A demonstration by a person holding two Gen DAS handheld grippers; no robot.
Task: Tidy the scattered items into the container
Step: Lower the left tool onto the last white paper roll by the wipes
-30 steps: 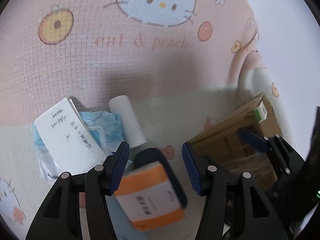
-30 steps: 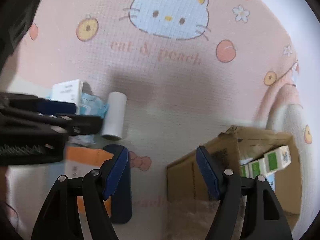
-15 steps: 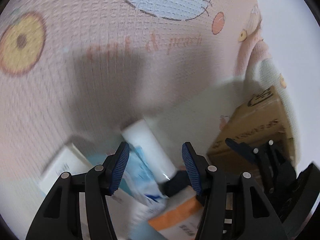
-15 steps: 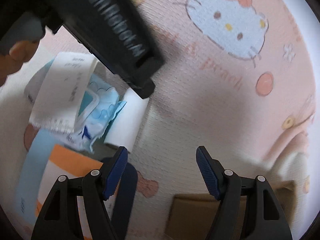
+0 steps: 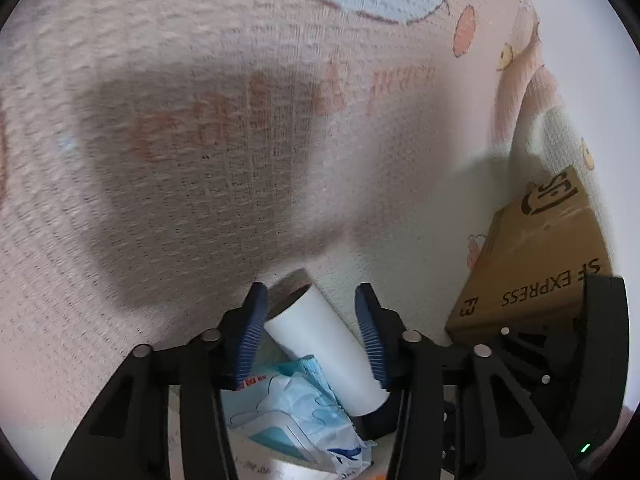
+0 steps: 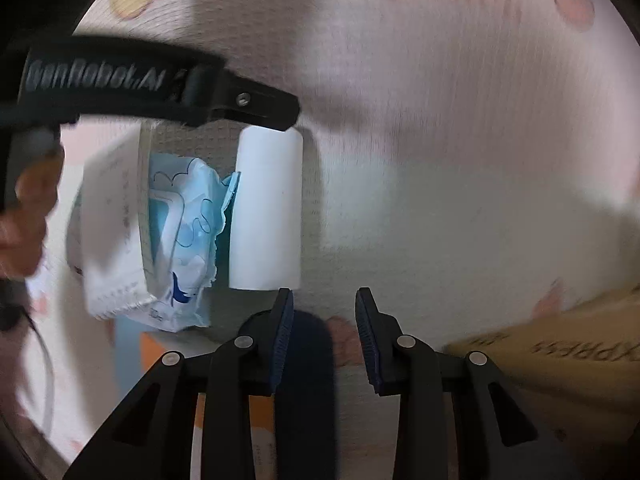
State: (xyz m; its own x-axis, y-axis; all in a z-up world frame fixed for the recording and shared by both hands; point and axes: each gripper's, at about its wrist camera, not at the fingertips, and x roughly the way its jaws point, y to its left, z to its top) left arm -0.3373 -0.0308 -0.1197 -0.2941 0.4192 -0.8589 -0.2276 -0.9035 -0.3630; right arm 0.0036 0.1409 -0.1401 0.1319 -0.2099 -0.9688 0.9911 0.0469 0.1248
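A white paper roll point(image 5: 325, 342) lies on the pink cartoon mat between the open jaws of my left gripper point(image 5: 310, 312), which straddles its far end without squeezing it. The roll point(image 6: 266, 208) also shows in the right wrist view, with the left gripper's black finger point(image 6: 256, 104) above its far end. A crumpled blue-and-white packet point(image 5: 304, 416) point(image 6: 186, 236) lies against the roll. My right gripper point(image 6: 324, 320) is open and empty, just short of the roll. The cardboard box point(image 5: 536, 264) point(image 6: 560, 356) stands to the right.
A white paper with handwriting point(image 6: 112, 232) lies left of the packet. A dark blue object point(image 6: 308, 380) and an orange-and-white pack point(image 6: 168, 344) lie under my right gripper. The mat's edge and a white wall point(image 5: 580, 40) are at the far right.
My left gripper has moved forward and down until its jaws straddle the white roll. My right gripper has swung left and closer to the items; the box has slid to its lower right.
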